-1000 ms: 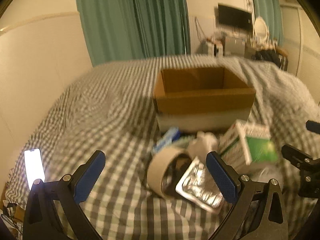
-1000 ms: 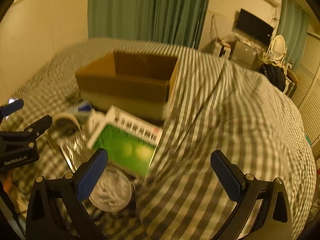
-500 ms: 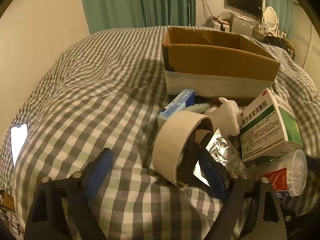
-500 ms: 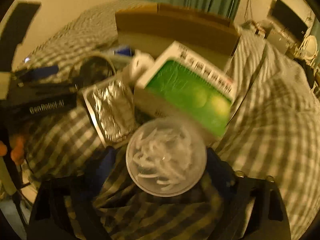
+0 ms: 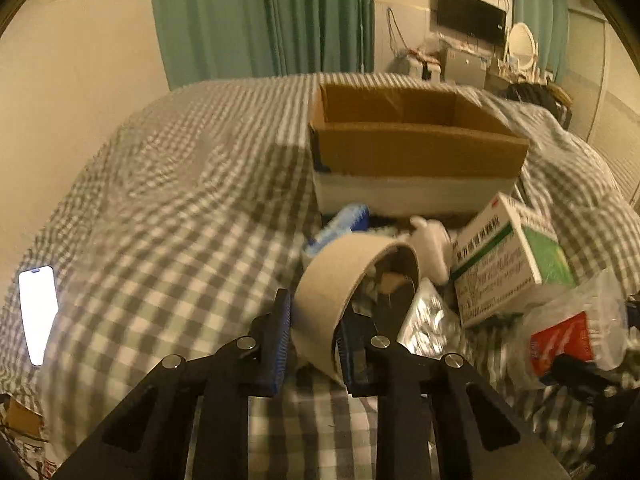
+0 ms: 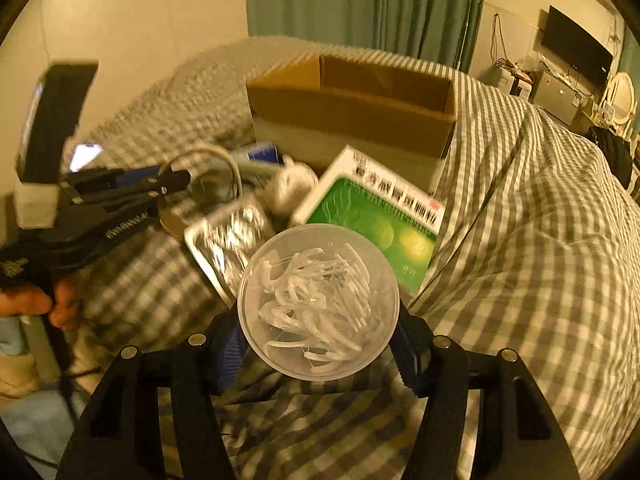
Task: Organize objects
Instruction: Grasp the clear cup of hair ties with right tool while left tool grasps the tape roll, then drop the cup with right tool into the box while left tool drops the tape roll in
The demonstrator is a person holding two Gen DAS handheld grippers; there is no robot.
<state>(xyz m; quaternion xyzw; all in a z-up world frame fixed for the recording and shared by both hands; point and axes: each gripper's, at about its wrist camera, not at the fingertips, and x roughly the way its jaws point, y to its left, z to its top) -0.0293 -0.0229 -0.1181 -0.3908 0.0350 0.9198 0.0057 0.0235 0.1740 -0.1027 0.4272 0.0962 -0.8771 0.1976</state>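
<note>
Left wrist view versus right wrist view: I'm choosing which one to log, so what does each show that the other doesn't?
Only the left wrist view shows the left gripper clamping the tape roll's wall.

Only the right wrist view shows the right gripper around the clear tub, floss picks visible through its lid, and a hand.

Both show the cardboard box, the green medicine box, the foil blister pack and the checked bedspread.

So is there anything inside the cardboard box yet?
Cannot tell: the cardboard box stands open on the bed, but both views show only its inner walls, while its floor is hidden behind the front wall.
</note>
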